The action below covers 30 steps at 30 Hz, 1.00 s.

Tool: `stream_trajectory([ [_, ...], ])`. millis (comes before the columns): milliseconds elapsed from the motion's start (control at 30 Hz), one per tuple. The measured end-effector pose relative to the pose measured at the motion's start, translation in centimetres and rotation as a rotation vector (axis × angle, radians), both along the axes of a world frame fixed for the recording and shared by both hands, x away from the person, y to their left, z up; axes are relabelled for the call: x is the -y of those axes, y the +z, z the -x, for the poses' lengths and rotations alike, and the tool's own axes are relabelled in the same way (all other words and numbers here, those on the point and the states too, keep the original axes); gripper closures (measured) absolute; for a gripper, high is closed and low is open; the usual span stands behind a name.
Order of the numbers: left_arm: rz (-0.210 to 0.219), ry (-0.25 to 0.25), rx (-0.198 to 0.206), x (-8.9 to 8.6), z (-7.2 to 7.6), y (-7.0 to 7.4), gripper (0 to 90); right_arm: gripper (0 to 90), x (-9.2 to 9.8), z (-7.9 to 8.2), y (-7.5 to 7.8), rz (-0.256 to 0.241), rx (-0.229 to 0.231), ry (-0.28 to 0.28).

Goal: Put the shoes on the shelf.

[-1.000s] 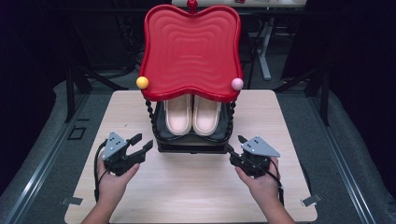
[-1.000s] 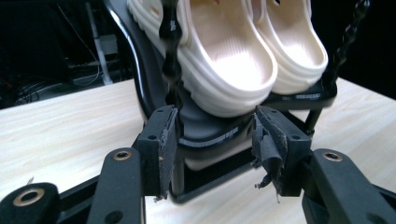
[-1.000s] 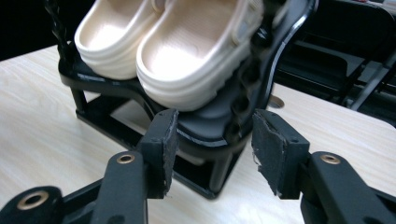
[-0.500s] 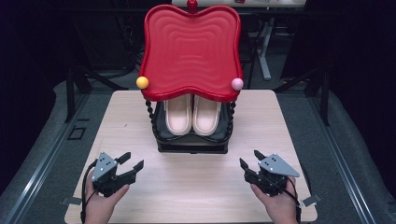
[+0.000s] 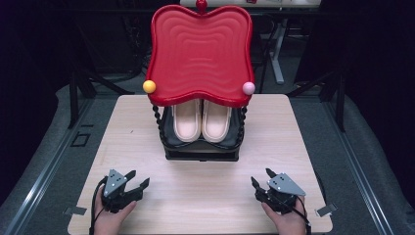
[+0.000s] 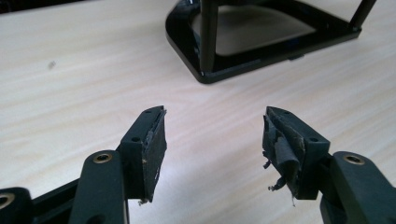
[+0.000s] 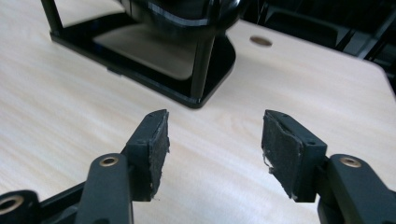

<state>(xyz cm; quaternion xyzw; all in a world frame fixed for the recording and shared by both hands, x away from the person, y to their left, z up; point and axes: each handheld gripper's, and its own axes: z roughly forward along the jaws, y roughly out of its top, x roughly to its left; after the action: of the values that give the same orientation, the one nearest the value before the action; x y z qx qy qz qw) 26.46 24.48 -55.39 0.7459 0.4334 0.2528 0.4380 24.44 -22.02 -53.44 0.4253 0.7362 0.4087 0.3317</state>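
A black rack with a wavy red top tray stands at the table's middle. A pair of cream slippers rests on its lower black shelf. My left gripper lies at the front left of the table, open, nothing between its jaws; its own view has the gripper facing the rack's black base. My right gripper lies at the front right, also open and holding nothing. In its own view the right gripper points at the rack's base corner.
A yellow ball and a pink ball sit on the red tray's front corners. The wooden table has bare surface between the grippers and the rack. A round hole marks the tabletop. Dark floor and desk legs surround the table.
Both grippers have drawn back from the rack's base toward the table's front edge and moved outward. The rack and slippers have not moved.
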Motion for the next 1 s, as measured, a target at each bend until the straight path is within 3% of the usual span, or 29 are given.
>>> stream_trajectory([
  [300,-0.031,-0.047,-0.004,0.9,-0.1,-0.8,39.8,42.0,-0.5,-0.3,-1.3,-0.001,-0.040,0.027],
  [667,-0.068,-0.091,-0.020,1.7,-0.5,-1.5,39.9,42.9,-1.8,-0.7,-2.6,0.038,-0.084,0.068],
  [1000,-0.045,-0.086,-0.019,1.4,-0.6,-1.4,39.9,43.3,-1.8,-0.9,-2.9,0.021,-0.107,0.064],
])
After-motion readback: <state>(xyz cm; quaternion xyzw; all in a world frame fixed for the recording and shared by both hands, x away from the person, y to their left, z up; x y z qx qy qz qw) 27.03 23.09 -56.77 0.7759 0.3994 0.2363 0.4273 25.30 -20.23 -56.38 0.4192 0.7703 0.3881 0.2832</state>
